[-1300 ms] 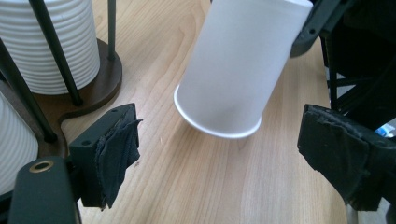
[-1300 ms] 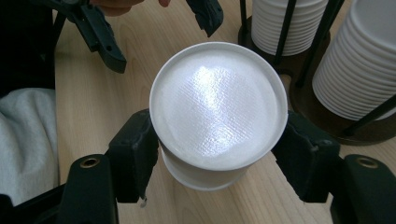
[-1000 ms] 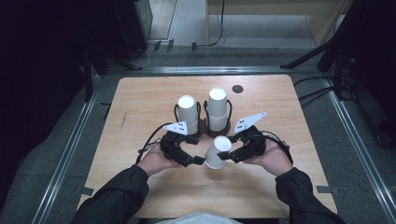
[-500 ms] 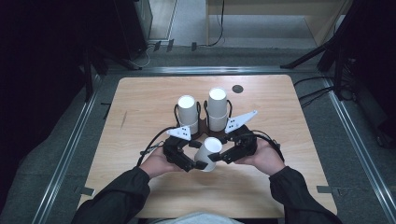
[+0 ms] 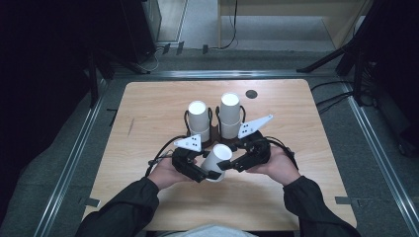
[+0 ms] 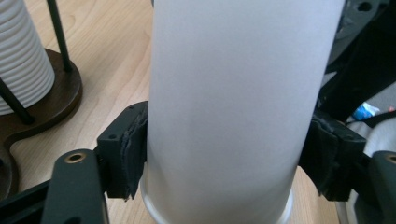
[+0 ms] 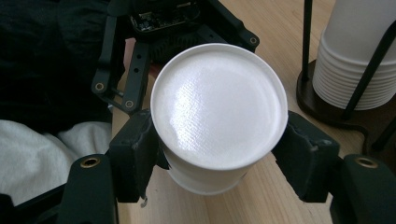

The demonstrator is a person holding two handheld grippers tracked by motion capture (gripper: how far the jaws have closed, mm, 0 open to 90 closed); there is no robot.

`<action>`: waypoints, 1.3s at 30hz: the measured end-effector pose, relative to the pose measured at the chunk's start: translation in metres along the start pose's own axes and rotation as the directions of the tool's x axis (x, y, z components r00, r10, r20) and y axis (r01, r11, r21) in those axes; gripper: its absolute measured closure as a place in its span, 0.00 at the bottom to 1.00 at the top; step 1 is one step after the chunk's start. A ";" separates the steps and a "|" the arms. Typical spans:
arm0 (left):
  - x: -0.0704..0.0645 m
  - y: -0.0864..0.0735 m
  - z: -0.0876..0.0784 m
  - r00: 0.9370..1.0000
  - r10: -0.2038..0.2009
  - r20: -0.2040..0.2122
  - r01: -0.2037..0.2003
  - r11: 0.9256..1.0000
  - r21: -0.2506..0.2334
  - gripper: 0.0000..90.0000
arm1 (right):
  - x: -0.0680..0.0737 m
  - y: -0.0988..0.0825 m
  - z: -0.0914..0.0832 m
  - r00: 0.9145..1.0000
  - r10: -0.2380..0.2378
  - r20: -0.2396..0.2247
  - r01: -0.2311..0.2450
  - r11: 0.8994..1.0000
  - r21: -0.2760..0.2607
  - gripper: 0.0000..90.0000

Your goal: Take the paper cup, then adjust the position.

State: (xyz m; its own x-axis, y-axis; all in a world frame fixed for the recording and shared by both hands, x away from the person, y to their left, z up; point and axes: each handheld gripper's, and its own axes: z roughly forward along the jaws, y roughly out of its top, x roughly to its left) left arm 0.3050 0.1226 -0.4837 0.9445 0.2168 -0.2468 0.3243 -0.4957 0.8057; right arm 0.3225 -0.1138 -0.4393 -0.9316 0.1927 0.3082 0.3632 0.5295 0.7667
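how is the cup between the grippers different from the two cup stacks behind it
The held cup lies tilted, off the table between the left gripper and right gripper; the two cup stacks stand upright in a dark wire holder. The held cup shows a smooth wall; the stacks show many ribbed rims, nested. All are white paper cups, bottoms up.

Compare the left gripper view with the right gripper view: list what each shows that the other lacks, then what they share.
Left gripper view: the white cup's plain side wall and bottom rim, with pads at both sides.

Right gripper view: the cup's closed flat base, and the other gripper behind it.

Both: the wooden table, and ribbed cup stacks in a dark wire holder.
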 end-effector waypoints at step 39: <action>0.020 0.013 -0.018 0.995 0.101 -0.018 -0.091 0.950 0.297 0.30 | -0.010 -0.026 0.017 0.997 -0.067 0.032 0.065 0.995 0.071 0.28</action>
State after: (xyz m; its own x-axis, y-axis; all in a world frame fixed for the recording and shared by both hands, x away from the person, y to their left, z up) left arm 0.3272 0.1353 -0.4687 0.9713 0.1806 -0.1549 0.2379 -0.7408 0.6282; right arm 0.3219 -0.1151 -0.4716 -0.9540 0.1826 0.2379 0.2998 0.5980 0.7433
